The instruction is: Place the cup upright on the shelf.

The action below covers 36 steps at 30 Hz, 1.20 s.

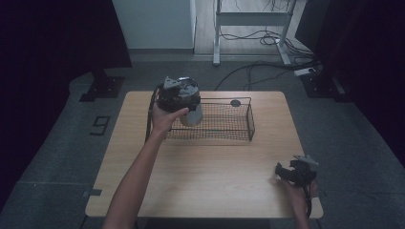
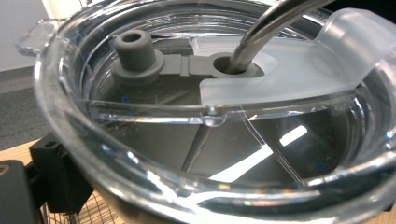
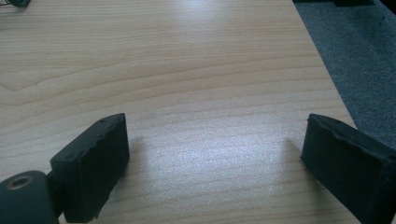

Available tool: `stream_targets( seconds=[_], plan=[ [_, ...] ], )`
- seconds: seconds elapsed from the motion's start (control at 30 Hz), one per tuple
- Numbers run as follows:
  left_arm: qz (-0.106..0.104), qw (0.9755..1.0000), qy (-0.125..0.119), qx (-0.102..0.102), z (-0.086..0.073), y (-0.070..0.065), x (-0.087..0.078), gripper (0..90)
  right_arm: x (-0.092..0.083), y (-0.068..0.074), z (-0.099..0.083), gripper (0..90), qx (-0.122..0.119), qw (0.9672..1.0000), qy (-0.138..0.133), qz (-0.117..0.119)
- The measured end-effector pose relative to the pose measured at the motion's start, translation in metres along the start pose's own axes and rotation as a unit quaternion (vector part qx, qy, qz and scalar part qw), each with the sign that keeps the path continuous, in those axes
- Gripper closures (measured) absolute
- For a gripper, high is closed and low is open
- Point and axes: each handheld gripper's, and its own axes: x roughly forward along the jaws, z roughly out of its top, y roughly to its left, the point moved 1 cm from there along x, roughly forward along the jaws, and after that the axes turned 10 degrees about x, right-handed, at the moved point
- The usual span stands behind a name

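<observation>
Light wooden table (image 1: pixel 205 167), black wire basket (image 1: pixel 224 125) on its far half, carpeted floor (image 1: pixel 363 143) around

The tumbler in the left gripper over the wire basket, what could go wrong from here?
1. The tumbler hangs at the wire basket's left end in the left gripper; it could catch the rim and tip.
2. The metal straw sits loosely in the clear lid and may snag or slide.
3. The right gripper rests far off, open, unable to steady anything.

R gripper (image 3: pixel 215 158) jaws wide apart, low over bare wood table (image 3: pixel 187 70); grey carpet (image 3: pixel 355 51) beyond edge.
</observation>
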Motion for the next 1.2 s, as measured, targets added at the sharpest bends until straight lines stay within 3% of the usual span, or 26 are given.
stream_targets(
  seconds=[0.43, 0.6, 0.87, 1.2],
  plan=[
    [0.012, 0.9997, 0.006, -0.02, -0.003, 0.01, 0.021, 4.2, 0.0, 0.0, 0.0, 7.5, 0.0, 1.0, 0.0, -0.001],
    [0.011, 0.9997, 0.009, -0.02, -0.004, 0.009, 0.029, 4.1, 0.0, 0.0, 0.0, 7.6, 0.0, 1.0, 0.0, -0.001],
    [0.026, 0.9992, 0.019, -0.023, -0.012, 0.011, 0.041, 4.1, 0.0, 0.0, 0.0, 7.7, 0.0, 1.0, 0.0, -0.001],
    [0.022, 0.9991, 0.034, -0.017, -0.019, 0.009, 0.056, 4.1, 0.0, 0.0, 0.0, 7.7, 0.0, 1.0, 0.0, -0.001]
  ],
)
